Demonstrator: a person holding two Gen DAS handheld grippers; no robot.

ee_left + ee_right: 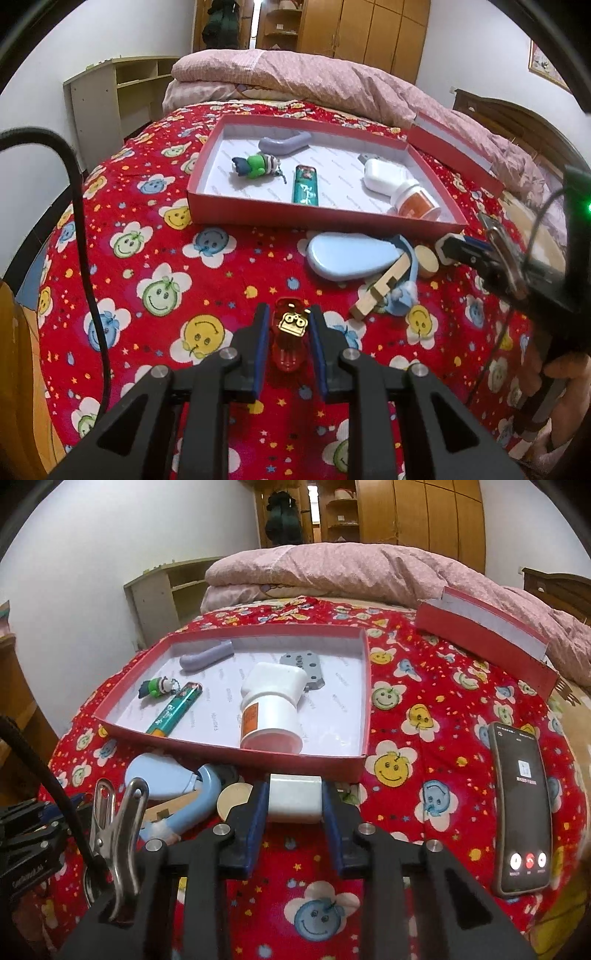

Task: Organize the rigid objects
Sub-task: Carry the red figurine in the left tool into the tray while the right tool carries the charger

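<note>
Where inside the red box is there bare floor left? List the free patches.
In the red box: bare floor right of the white bottle, toward the right wall, and along the front wall left of the bottle. Crowded: the left side, with the green lighter, toy figure and purple piece.

**Clutter crowds the near edge of the red box**

A pale blue case (pixel 345 258), a wooden block (pixel 380 291) and a round wooden disc (pixel 426 261) lie bunched just before the red box's (pixel 364 686) near wall. Inside, a white bottle (pixel 271 709) fills the middle; bare floor shows at the right corner. A phone (pixel 522 812) occupies the bedspread (pixel 424 664) to the right; open cloth lies between.
</note>
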